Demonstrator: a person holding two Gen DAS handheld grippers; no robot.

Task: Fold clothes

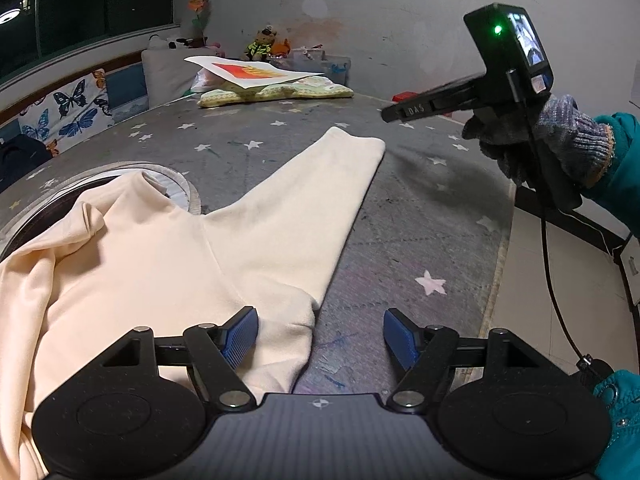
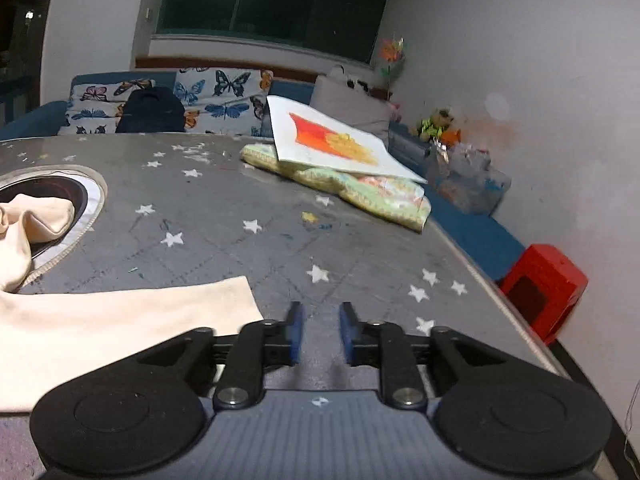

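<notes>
Across the lower part of the left wrist view, the left gripper (image 1: 320, 336) hangs with its two blue pads spread wide; the left pad (image 1: 240, 336) is over the hem of one cream garment (image 1: 168, 264), the right pad over bare grey mat, and nothing is pinched between them. The garment spreads from the lower left toward the centre, with one sleeve (image 1: 320, 184) reaching up to the middle of the frame. It lies on a grey star-printed mat (image 1: 420, 216). At upper right, one gloved hand (image 1: 536, 140) holds the right gripper's black handle above the mat, clear of the cloth. At upper centre one picture sheet (image 1: 256, 72) rests on one folded quilt (image 1: 280, 94).

Low in the right wrist view, the right gripper (image 2: 320, 332) shows two blue pads parted by a narrow gap, with only mat behind them. The garment's sleeve end (image 2: 160, 312) lies just left of the pads, not touched. Two butterfly cushions (image 2: 224, 100) line the upper left, and one red stool (image 2: 544, 292) stands at the right edge.
</notes>
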